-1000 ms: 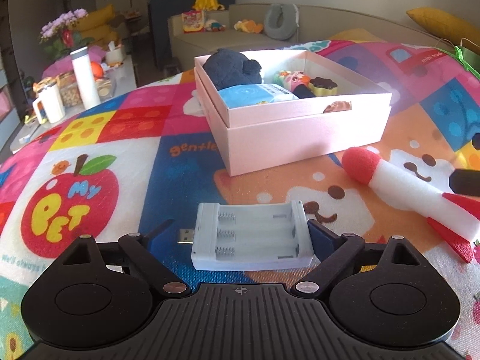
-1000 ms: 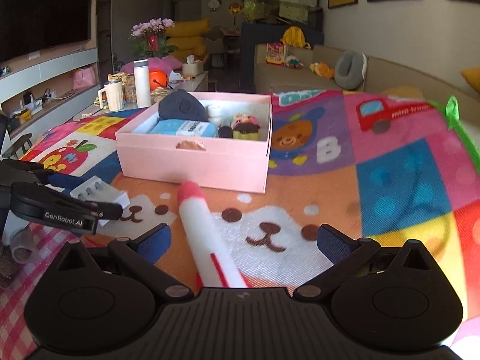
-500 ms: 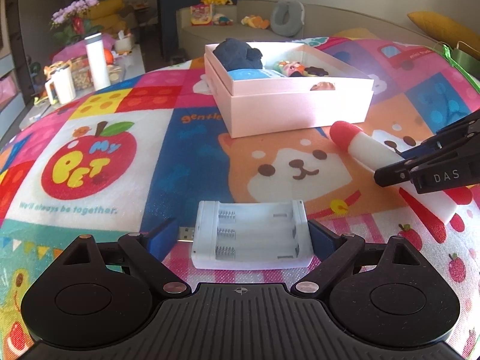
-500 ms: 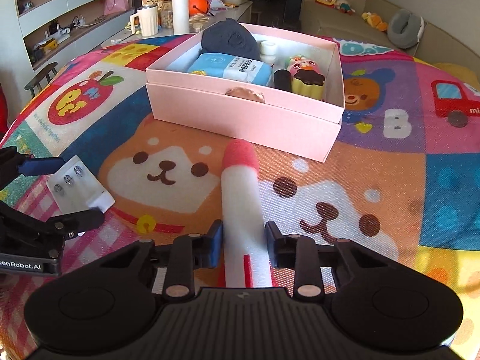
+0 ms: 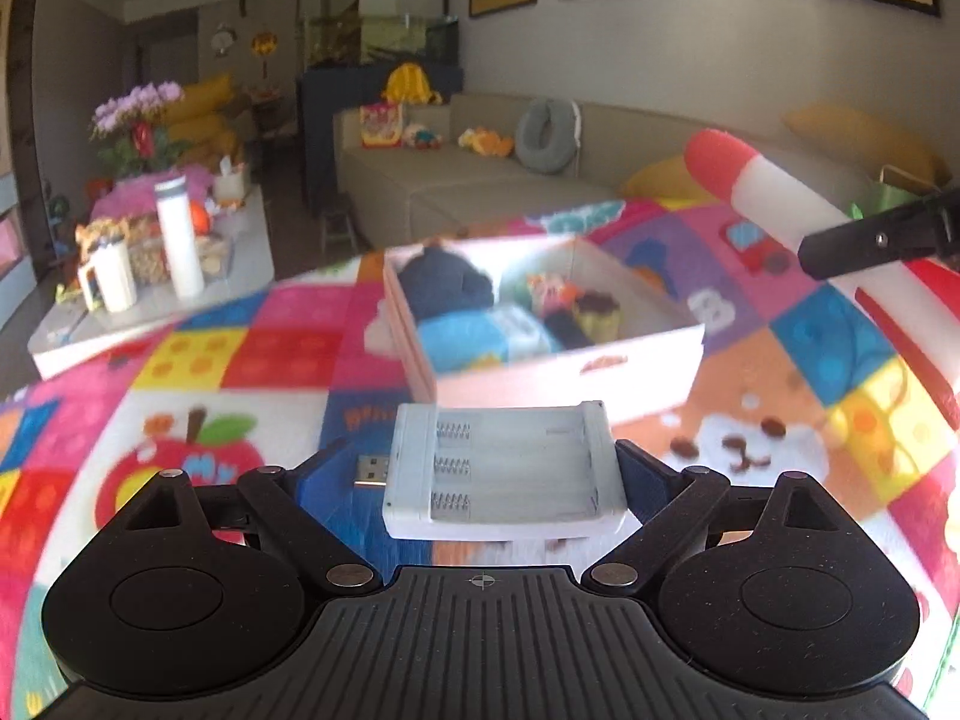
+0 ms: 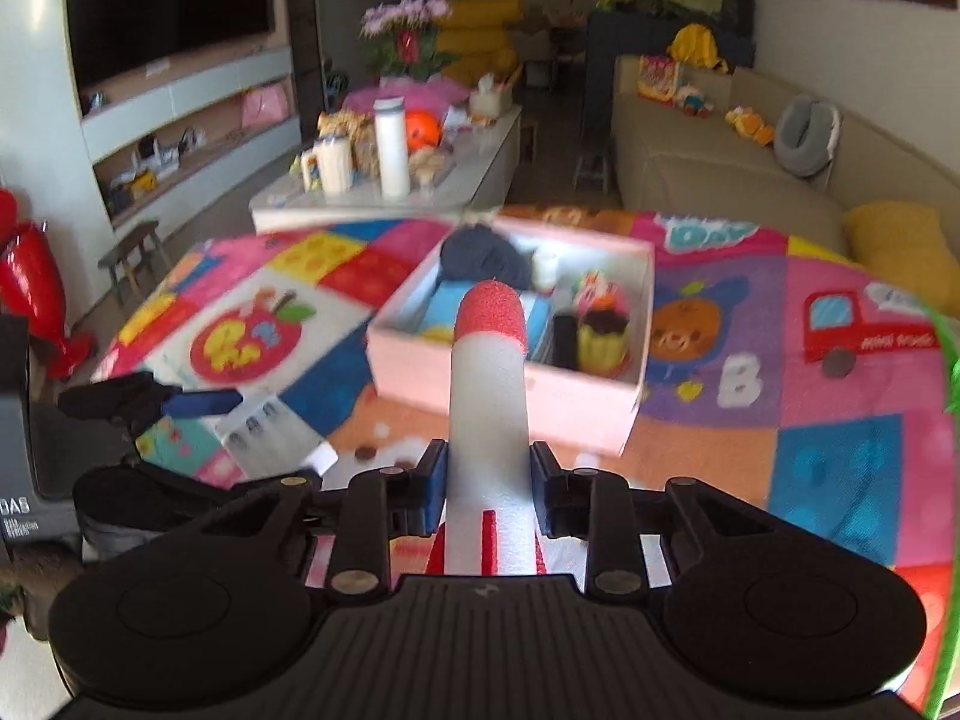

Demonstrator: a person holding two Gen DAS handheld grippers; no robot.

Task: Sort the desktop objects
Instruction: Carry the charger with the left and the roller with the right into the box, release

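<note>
My left gripper (image 5: pixel 480 474) is shut on a white battery charger (image 5: pixel 504 471) with a USB plug and holds it above the colourful mat, short of the pink box (image 5: pixel 570 369). My right gripper (image 6: pixel 487 483) is shut on a white foam rocket (image 6: pixel 489 408) with a red tip, lifted and pointing at the pink box (image 6: pixel 504 387). The rocket (image 5: pixel 774 192) also shows high at the right in the left wrist view. The box holds a dark plush, a blue pack and small toys.
The patterned play mat (image 6: pixel 840 372) covers the table. A low white table (image 6: pixel 384 198) with a bottle, a mug and flowers stands beyond the mat at the left. A beige sofa (image 6: pixel 720 162) is behind. The left gripper (image 6: pixel 150 402) shows at the left of the right wrist view.
Both grippers have risen off the mat with their objects. The right gripper closed on the rocket and lifted it toward the box. The left carried the charger up and forward.
</note>
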